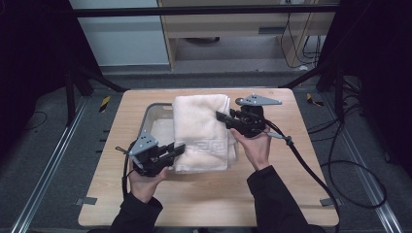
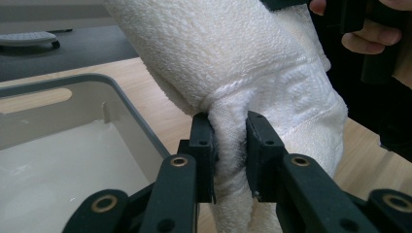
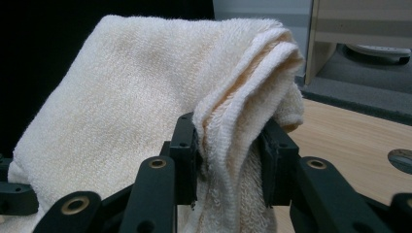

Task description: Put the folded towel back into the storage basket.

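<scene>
A folded cream towel [image 1: 201, 133] hangs lifted over the wooden table [image 1: 209, 194], held from both sides. My left gripper [image 1: 178, 149] is shut on its near left edge; in the left gripper view the towel [image 2: 233, 73] bunches between the two black jaws of the left gripper [image 2: 230, 155]. My right gripper [image 1: 224, 119] is shut on the right edge, about midway along. In the right gripper view, several layers of the towel [image 3: 145, 97] are pinched in the right gripper [image 3: 228, 155]. The towel's far part hangs over a grey tray [image 1: 154, 112].
The grey tray [image 2: 73, 145] lies at the table's left centre, partly under the towel, with a pale bare floor. Black cables [image 1: 311, 170] trail off the table's right side. A cabinet [image 1: 233, 29] stands beyond the far edge.
</scene>
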Demonstrator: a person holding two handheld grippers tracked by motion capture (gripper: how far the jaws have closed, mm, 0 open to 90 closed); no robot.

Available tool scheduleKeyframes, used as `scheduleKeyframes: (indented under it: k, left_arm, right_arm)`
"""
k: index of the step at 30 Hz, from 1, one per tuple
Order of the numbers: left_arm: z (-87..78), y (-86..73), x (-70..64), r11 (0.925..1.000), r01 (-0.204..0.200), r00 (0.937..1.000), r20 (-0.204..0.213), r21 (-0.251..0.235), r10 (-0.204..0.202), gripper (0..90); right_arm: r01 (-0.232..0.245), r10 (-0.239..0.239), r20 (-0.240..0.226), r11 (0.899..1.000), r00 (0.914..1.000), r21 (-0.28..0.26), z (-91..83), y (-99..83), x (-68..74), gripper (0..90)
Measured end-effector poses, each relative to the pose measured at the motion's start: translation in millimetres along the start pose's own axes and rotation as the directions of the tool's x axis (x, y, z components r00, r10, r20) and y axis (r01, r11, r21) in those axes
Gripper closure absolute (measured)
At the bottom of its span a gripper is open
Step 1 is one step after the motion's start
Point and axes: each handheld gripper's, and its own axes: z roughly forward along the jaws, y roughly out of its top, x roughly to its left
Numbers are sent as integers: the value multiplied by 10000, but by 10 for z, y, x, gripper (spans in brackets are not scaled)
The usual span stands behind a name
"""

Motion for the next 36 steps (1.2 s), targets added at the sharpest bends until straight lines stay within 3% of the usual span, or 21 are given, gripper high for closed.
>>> scheduleKeyframes:
  k: [20, 36]
  left_arm:
    - [-219, 49, 268, 9987, 446, 9973, -571, -233, -459, 746]
    - [-388, 77, 494, 9956, 765, 9913, -1035, -543, -818, 746]
  right_arm:
    - [267, -266, -194, 9996, 9995, 50, 335, 208, 221, 647]
    - [374, -369, -356, 9992, 9987, 117, 608, 368, 392, 647]
